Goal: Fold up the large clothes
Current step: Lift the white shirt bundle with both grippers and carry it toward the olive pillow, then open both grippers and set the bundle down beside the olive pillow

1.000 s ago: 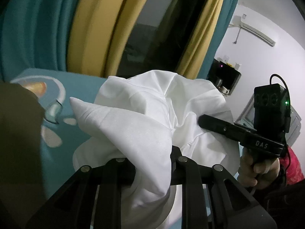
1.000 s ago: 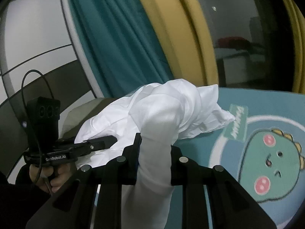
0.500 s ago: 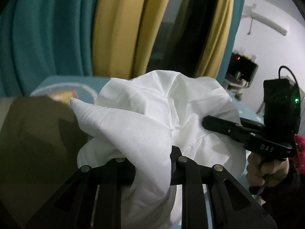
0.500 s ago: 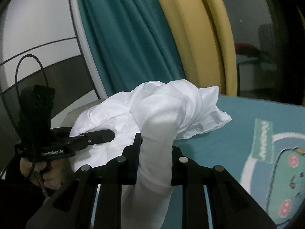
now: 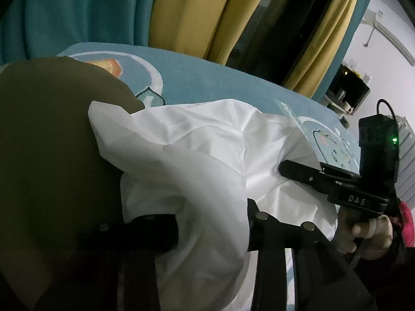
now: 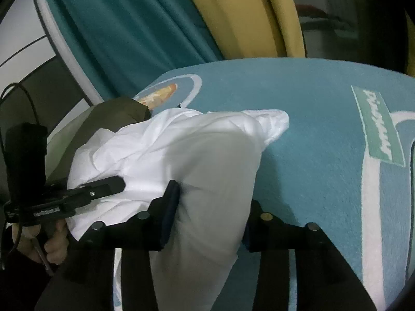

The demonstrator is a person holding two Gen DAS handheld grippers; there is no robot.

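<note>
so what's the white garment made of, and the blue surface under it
White garment: thin woven cloth, likely cotton or a blend, matte with a faint sheen; it holds sharp creases and puffs. Blue surface: looks like short-pile fleece or plush, with a fuzzy grain and soft-edged printed shapes.

White garment (image 5: 207,140): thin smooth cloth, creased, slight sheen. Blue mat (image 6: 311,134): fuzzy matt pile. Tongs (image 6: 207,223): matt black plastic, shiny metal screws. Olive cloth (image 5: 52,155): matt.

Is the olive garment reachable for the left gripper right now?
Probably not yet: the left gripper has white cloth bunched between its just-opening jaws, though the olive garment lies close beside it.
</note>
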